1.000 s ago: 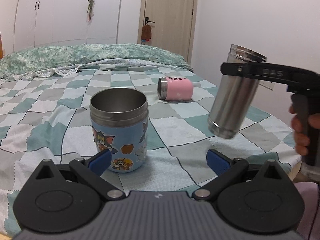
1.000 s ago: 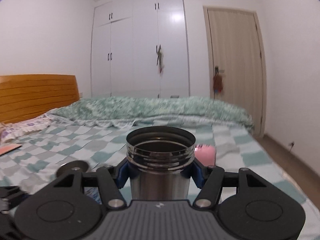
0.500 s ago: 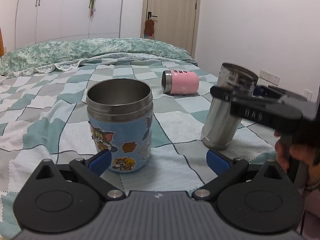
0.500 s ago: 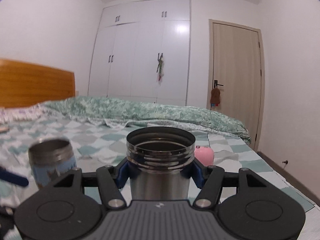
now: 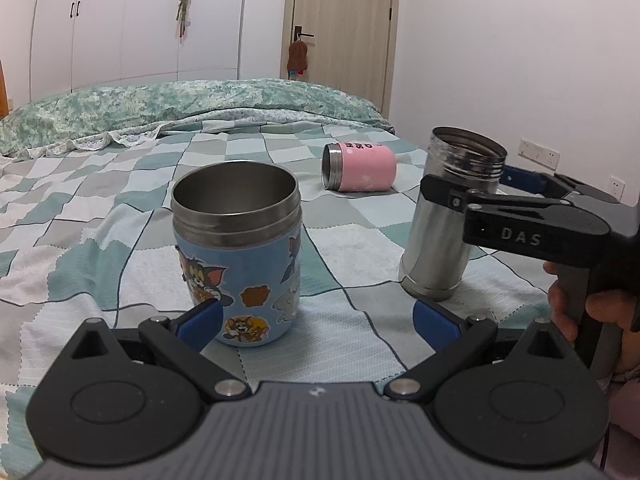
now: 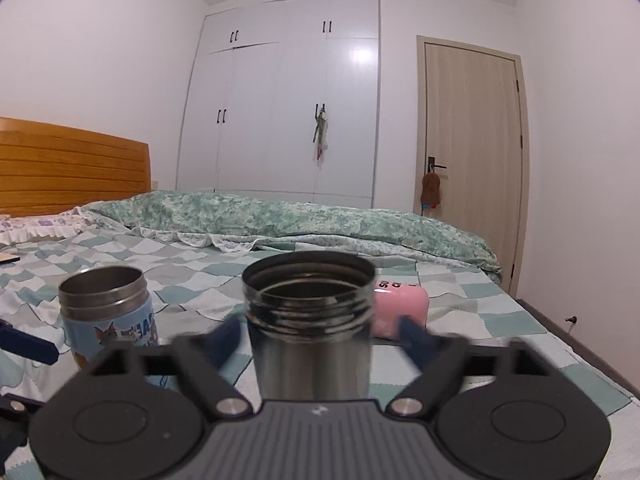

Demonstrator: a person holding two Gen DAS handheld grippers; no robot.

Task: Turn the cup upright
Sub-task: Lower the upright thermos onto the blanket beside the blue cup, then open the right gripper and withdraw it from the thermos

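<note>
Your steel cup [image 6: 310, 322] now stands upright on the bed [image 5: 352, 240], where a second ago you held it tilted in the air. Your right gripper [image 6: 320, 338] has let go: its blue fingers [image 6: 416, 340] are spread clear of the cup's sides, blurred. The cup is plain steel with a threaded rim, mouth up, right of the cartoon cup [image 5: 236, 252]. Your left gripper [image 5: 316, 316] hangs open, gripping nothing. The pink cup [image 5: 360, 166] lies on its side behind, half hidden in the right view.
</note>
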